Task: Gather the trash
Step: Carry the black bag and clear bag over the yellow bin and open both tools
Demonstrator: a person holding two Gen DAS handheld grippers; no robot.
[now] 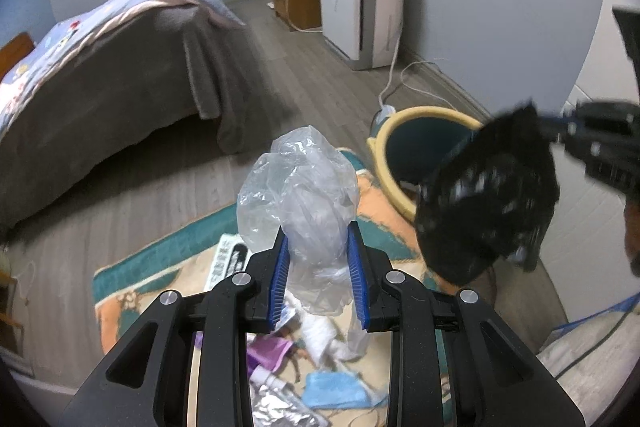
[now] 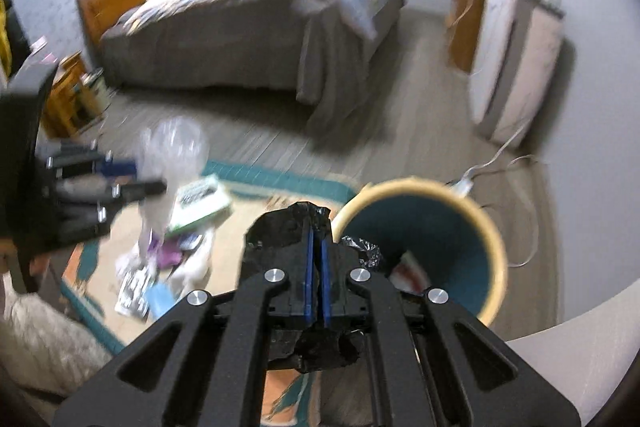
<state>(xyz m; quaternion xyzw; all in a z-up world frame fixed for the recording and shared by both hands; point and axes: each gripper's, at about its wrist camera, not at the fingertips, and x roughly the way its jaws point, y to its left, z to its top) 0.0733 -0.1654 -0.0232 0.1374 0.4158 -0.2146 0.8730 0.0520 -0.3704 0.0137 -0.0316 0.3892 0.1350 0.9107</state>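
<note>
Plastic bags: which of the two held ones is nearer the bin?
The black bag in the right gripper, beside the yellow-rimmed bin; the clear bag sits left of it, over the rug.

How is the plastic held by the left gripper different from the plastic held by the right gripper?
The clear bag in the left gripper is see-through; the black bag in the right gripper is opaque. The clear bag keeps its jaws apart; the black bag's jaws are almost together. Both are crumpled and lifted above the rug.
</note>
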